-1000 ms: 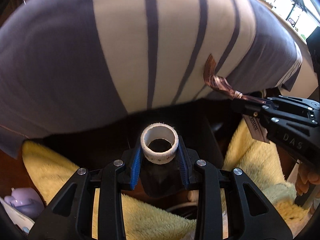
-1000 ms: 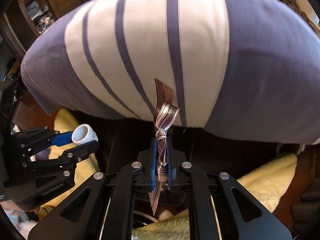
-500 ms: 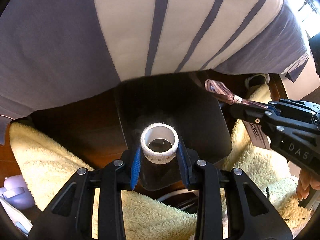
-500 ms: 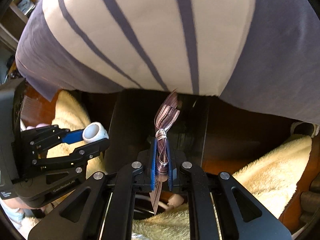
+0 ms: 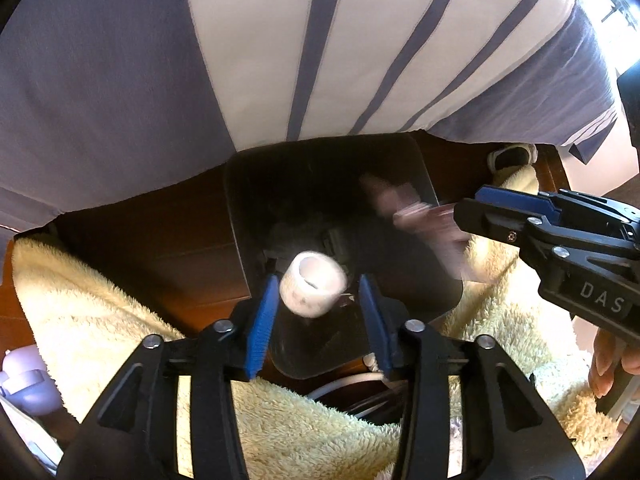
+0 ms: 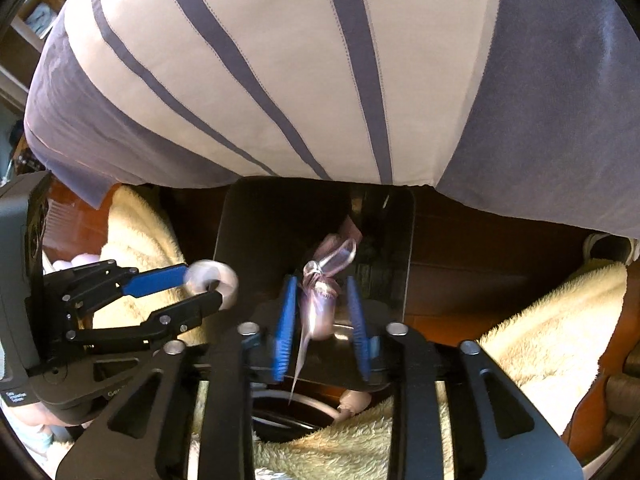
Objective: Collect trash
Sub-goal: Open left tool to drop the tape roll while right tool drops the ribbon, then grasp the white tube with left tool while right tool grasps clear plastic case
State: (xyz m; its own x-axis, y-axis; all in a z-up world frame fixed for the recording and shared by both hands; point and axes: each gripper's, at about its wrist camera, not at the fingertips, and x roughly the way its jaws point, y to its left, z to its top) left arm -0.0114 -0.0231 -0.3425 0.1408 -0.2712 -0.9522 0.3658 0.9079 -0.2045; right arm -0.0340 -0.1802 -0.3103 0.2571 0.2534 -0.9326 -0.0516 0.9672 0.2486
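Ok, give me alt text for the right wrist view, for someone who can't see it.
The right gripper hangs open over a dark bin, a crumpled shiny ribbon loose and blurred between its blue pads. At left, the left gripper is also open, a white tape roll blurred at its tips. A striped cloth fills the top, with cream fleece around the bin.

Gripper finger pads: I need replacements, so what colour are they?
Blue, on black fingers. The left wrist view shows them best, either side of the white tape roll.
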